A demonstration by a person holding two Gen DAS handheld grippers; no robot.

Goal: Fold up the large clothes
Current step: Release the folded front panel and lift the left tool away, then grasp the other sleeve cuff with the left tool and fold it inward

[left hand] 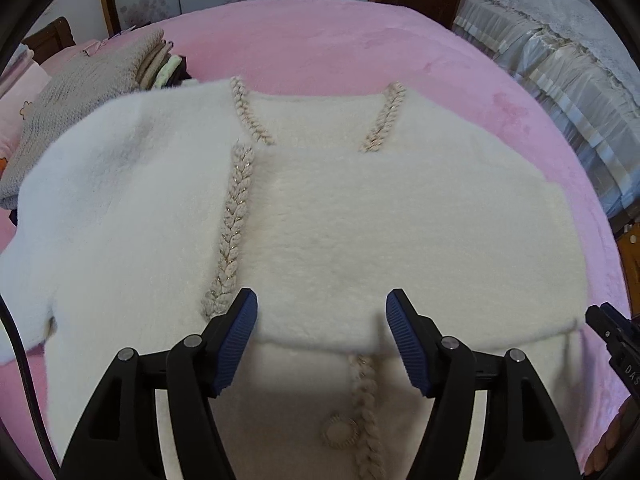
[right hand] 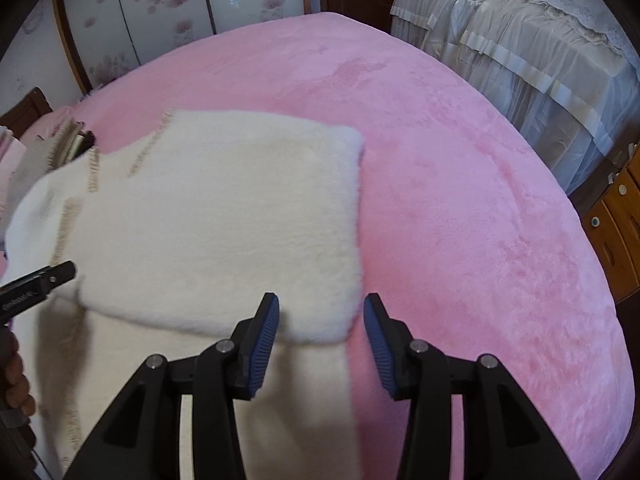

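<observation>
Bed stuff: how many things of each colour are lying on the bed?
White: 1, the fluffy cardigan
Grey: 1, the knitted sweater
Pink: 1, the bed blanket
Mixed colours: 1 small stack of folded clothes
Total: 4

Ahead of the jaws lies a cream-white fluffy cardigan [left hand: 360, 220] edged with beige braided trim [left hand: 234, 216] flecked with gold thread; just under the left gripper [left hand: 321, 338] sits a round beige button [left hand: 339, 432] ringed in gold. The bed cover [right hand: 460, 200] beneath is plain pink. Both the left gripper and the right gripper [right hand: 321, 336] are black with ribbed dark-blue pads [right hand: 262, 346]. Far left of the jaws, a grey knit sweater [left hand: 76, 96] tops a stack of clothes. Beyond, pale wardrobe doors [right hand: 160, 16] carry pink flower prints.
</observation>
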